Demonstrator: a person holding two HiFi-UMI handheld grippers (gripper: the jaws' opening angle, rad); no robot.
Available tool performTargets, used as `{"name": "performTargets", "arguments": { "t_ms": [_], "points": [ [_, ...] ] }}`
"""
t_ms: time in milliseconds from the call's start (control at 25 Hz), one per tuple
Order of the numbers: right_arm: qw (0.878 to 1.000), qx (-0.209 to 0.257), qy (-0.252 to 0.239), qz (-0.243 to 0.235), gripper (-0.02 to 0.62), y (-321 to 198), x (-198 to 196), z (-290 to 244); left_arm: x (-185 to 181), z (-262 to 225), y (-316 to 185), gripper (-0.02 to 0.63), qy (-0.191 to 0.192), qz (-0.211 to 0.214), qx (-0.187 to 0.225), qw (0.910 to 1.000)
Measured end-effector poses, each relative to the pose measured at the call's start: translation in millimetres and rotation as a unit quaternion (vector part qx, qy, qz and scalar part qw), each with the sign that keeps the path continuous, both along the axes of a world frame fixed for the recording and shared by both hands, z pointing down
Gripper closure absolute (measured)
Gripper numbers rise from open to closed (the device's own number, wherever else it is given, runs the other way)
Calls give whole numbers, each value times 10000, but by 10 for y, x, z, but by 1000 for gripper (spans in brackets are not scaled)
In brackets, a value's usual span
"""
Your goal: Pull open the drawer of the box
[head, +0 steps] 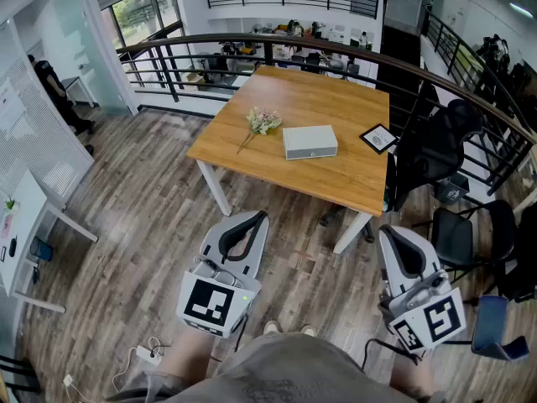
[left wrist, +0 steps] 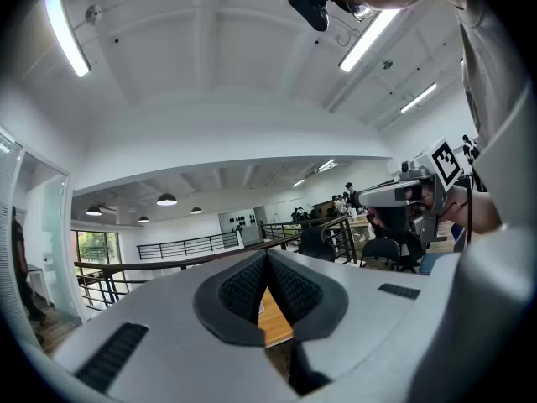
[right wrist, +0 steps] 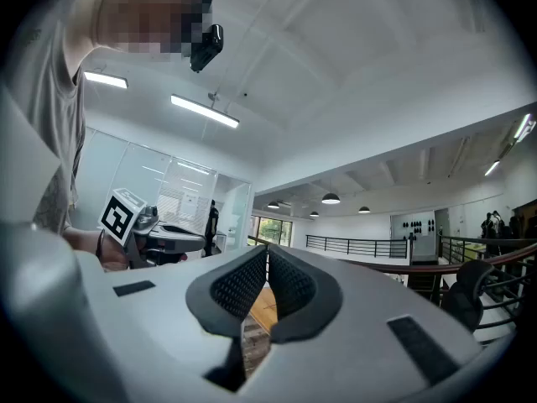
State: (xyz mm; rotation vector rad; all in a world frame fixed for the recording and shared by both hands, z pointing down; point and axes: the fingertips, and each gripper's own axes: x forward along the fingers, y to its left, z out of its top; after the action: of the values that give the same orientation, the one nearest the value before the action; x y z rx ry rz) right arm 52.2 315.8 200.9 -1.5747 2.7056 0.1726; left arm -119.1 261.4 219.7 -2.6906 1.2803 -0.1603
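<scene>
- Box on table, between flowers and frame; drawer not pulled out.
- Left gripper: jaws closed, nothing between.
- Right gripper: jaws closed, nothing between.
- The 2 grippers hang level, well apart from table.

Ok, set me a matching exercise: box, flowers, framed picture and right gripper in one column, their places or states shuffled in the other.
1 box
2 flowers
3 framed picture
4 right gripper

A jaws together, empty, short of the table
B at the table's right edge in the head view
C grey, mid-table
D just left of the box

Pairs: 1-C, 2-D, 3-B, 4-A.
</scene>
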Motion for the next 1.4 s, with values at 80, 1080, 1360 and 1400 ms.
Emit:
{"name": "performTargets", "arguments": {
  "t_ms": [80,1080,1360,1400],
  "points": [
    [10000,-25,-35,-4,561,-26,62,16,55,1,-22,591,-17,-25,-24,10000],
    [9980,-217,-233,-539,393,-112,815,424,679,227,-38,591,-467,-524,-29,9975],
    [9977,-367,-258,-500,393,-373,893,637,745,417,-278,591,-477,-541,-57,9974],
    [9976,-413,-238,-501,393,-431,893,685,747,454,-328,591,-488,-535,-92,9973]
  ]
}}
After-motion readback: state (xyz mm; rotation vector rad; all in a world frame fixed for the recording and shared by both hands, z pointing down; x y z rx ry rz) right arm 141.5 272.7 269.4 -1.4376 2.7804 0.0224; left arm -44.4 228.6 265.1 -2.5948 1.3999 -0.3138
